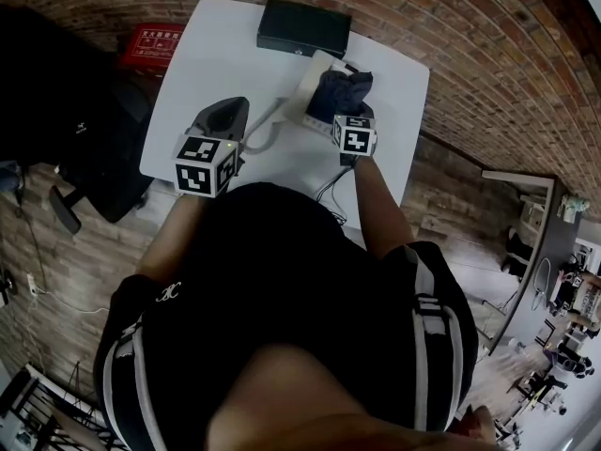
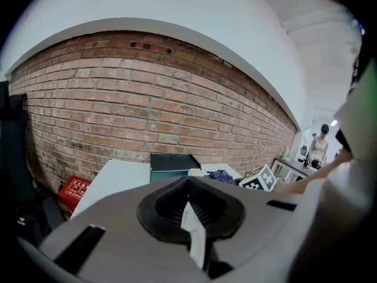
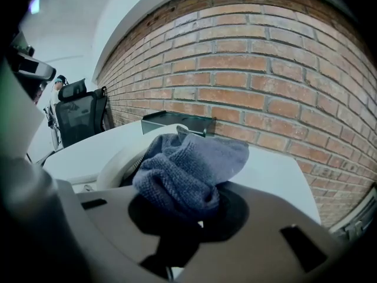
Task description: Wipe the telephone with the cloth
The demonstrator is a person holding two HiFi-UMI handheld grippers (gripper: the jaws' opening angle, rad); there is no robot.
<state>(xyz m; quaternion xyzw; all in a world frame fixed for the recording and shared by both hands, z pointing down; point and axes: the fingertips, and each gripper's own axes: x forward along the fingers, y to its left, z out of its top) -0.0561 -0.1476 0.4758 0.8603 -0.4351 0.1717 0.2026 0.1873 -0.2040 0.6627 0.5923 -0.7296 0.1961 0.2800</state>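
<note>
Telephone [image 1: 313,85], cream body, sits on the right half of the desk [image 1: 225,54], just this side of the dark box [image 1: 303,28] at the far edge. Dark blue cloth [image 1: 344,92] is bunched on top of it and covers most of the upper face; only the left side of the body shows.

Right gripper [image 1: 347,113] is clamped on the cloth. Its own view shows the jaws pinching a thick wad of cloth [image 3: 188,167], with the telephone's pale curve [image 3: 118,158] just behind and below it. Contact between cloth and telephone looks likely, but the exact contact patch is hidden under the fabric.

Left gripper [image 1: 230,111] rests over the desk's left half, near a pale cord or handset piece [image 1: 268,132] and apart from the telephone body. Its jaws are drawn together to a thin slit; a pale sliver shows in the slit, can't tell what, and nothing is clearly held.

Step in hand, as I judge it: a wiping pass. To do it well, keep the pinch firm so the wad doesn't slip, press lightly, and sweep along the body toward the uncovered left side. The telephone looks light, so hard strokes could push it toward the desk's right edge; the left gripper could steady the base.
</note>
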